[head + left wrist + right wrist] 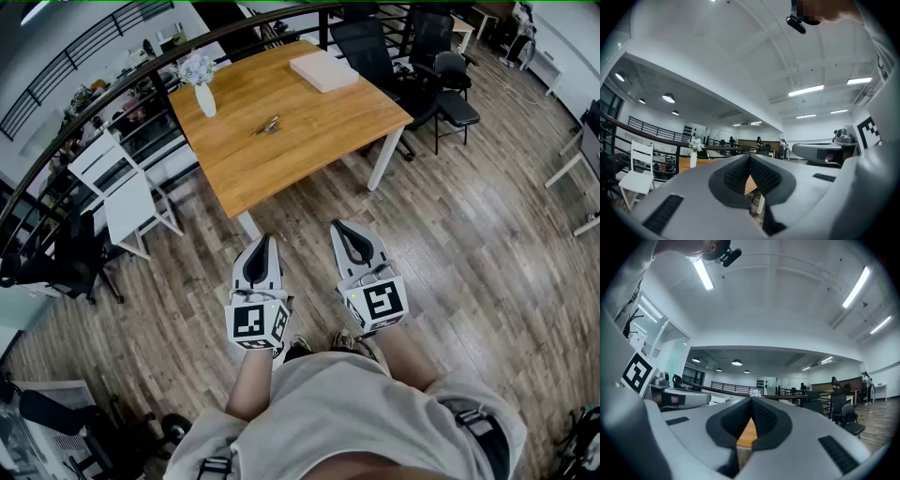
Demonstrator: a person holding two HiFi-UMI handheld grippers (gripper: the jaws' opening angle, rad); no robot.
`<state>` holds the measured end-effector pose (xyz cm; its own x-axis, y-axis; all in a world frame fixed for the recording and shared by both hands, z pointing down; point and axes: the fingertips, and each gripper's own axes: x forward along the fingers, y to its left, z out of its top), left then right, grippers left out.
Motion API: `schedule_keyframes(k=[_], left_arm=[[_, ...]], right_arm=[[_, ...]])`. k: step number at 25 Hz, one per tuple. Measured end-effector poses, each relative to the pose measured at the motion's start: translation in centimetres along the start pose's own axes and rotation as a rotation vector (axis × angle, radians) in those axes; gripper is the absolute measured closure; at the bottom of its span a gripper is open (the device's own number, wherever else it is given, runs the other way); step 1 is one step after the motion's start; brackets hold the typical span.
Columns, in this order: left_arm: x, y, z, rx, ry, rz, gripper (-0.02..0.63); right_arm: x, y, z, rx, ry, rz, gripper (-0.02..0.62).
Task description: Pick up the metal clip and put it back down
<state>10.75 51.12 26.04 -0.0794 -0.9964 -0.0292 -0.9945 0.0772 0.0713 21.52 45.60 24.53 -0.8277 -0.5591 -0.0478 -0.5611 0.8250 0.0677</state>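
The small metal clip [268,125] lies near the middle of the wooden table [309,122], far ahead of both grippers. I hold my left gripper [264,240] and right gripper [343,226] side by side over the wooden floor, short of the table's near edge. Each has its tips touching and nothing between them. In the left gripper view the left gripper [750,156] is shut, with the table's edge showing through the gap behind the tips. The right gripper view shows the right gripper [751,400] shut as well. The clip is not visible in either gripper view.
A white vase with flowers [201,82] stands at the table's left corner, and a flat white box [323,69] lies at its far end. A white chair [125,192] is to the left, black office chairs [441,70] to the right, and a dark railing [112,94] curves behind.
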Motion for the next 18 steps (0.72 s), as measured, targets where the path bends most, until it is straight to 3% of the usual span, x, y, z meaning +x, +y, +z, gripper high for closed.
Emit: schedule_keyframes(k=[10, 14, 18], left_arm=[[-0.7, 3.8, -0.2, 0.005, 0.012, -0.064, 0.581], [-0.7, 4.8, -1.9, -0.013, 0.046, -0.085, 0.581], [0.0, 5.9, -3.8, -0.040, 0.081, -0.082, 0.581]], right_arm=[[2.8, 2.4, -0.7, -0.005, 0.007, -0.041, 0.569], [3.4, 3.5, -2.3, 0.041, 0.014, -0.031, 0.569], [4.6, 3.9, -4.2, 0.020, 0.060, -0.020, 0.569]])
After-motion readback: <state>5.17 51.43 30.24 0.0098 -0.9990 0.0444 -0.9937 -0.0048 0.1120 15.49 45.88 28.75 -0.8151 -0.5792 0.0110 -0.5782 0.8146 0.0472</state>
